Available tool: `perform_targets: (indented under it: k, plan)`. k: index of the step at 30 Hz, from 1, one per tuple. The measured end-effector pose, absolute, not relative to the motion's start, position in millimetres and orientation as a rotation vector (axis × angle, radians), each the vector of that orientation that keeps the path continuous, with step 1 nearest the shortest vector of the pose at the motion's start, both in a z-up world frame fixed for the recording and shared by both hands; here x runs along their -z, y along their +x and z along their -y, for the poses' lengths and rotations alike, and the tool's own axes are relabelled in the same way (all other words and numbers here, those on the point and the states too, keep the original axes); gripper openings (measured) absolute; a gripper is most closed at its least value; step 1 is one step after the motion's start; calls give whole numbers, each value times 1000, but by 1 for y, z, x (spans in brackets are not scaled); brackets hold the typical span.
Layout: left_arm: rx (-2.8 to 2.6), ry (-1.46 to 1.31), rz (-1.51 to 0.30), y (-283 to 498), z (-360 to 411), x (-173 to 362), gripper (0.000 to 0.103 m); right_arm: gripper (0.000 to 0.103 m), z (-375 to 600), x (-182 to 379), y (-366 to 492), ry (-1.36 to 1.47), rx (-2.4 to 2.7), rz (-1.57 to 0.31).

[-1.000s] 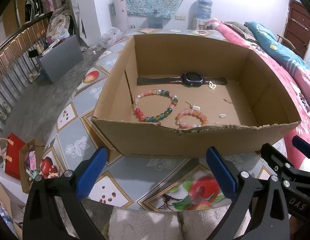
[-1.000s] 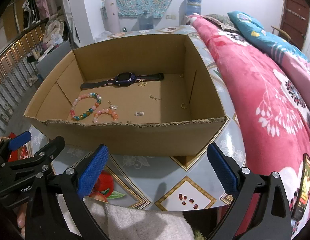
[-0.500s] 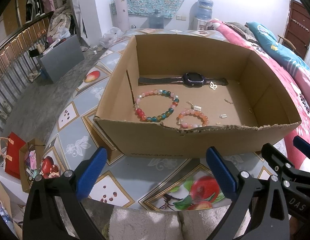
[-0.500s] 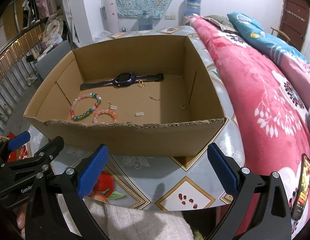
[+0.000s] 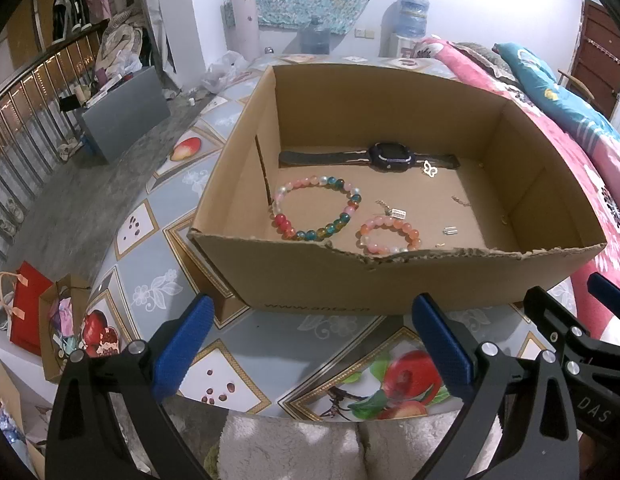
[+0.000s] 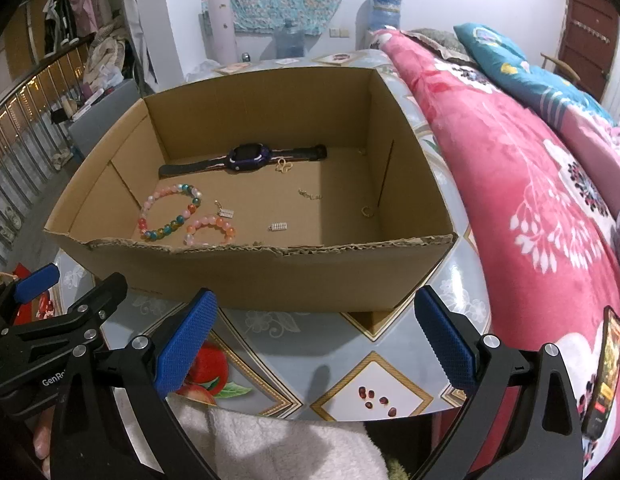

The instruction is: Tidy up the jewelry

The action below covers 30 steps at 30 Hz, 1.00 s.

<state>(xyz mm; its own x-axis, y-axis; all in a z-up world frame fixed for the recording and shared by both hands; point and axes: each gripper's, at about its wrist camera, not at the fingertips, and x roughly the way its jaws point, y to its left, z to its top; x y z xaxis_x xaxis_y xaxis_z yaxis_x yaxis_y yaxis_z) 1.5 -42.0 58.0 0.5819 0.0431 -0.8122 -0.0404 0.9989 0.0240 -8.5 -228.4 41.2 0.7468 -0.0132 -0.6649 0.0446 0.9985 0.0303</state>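
An open cardboard box (image 5: 390,284) (image 6: 270,276) stands on a patterned table. Inside lie a dark watch (image 5: 384,157) (image 6: 248,157), a multicolour bead bracelet (image 5: 316,209) (image 6: 170,211), a smaller pink bead bracelet (image 5: 390,235) (image 6: 211,231), a gold butterfly charm (image 5: 430,169) (image 6: 284,166) and small metal pieces (image 5: 450,230) (image 6: 279,226). My left gripper (image 5: 310,344) is open and empty in front of the box's near wall. My right gripper (image 6: 314,340) is open and empty, also in front of the box.
The table (image 5: 270,344) has a fruit-pattern cloth. A pink floral bedspread (image 6: 530,200) lies right of the table, with a phone (image 6: 602,368) on it. A railing (image 5: 26,120) and red gift bags (image 5: 26,304) are at the left.
Both grippers have shifted slightly, so the box sits a little higher in view. Nothing was taken hold of or let go.
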Motion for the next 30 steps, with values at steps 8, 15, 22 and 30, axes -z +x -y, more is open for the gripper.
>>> perform_targets:
  k: [8, 15, 22, 30]
  plan:
    - [-50, 3, -950, 1, 41, -57, 97, 95, 229, -40, -8, 47, 33, -732]
    - [-49, 4, -952, 1, 41, -57, 97, 95, 230, -39, -7, 47, 33, -734]
    - [-57, 2, -944, 0, 39, -57, 97, 95, 229, -41, -6, 50, 29, -731]
    - [-59, -1, -958, -2, 39, -56, 97, 95, 229, -40, -5, 47, 26, -738]
